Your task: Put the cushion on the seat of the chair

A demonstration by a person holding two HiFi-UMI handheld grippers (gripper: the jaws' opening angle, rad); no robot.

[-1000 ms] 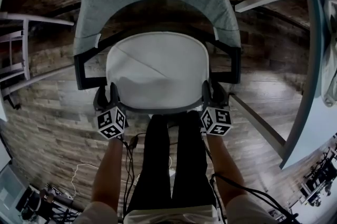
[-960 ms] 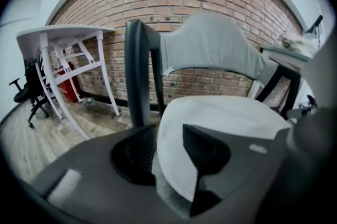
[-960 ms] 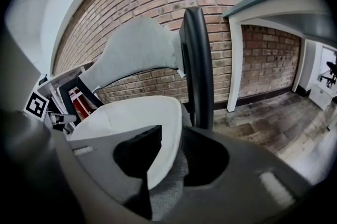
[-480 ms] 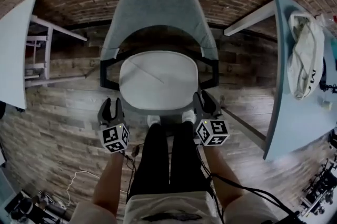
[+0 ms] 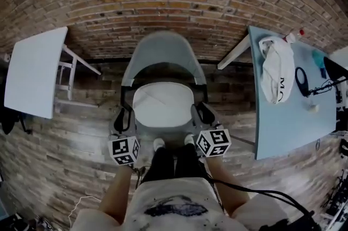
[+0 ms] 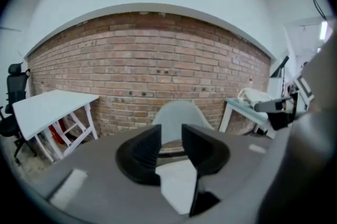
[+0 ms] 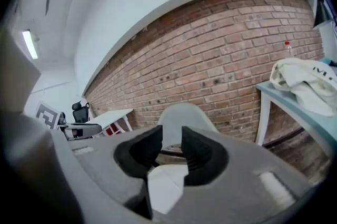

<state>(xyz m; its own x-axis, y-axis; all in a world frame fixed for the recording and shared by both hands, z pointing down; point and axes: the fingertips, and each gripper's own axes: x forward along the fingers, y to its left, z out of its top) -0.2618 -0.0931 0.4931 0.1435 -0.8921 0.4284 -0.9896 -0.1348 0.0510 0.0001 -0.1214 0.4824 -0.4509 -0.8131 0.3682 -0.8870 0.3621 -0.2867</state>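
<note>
My left gripper (image 5: pixel 124 119) and right gripper (image 5: pixel 202 114) were grey-bodied claws. Each had two black ribbed jaw pads, and behind them each carried a white marker cube (image 5: pixel 125 150) printed with black square patterns. I wore a white short-sleeved T-shirt (image 5: pixel 171 198) with a dark print across the chest, black trousers (image 5: pixel 163 162) and white-toed shoes (image 5: pixel 159 143), and a thin black cable (image 5: pixel 261 195) trailed away from my right side.
</note>
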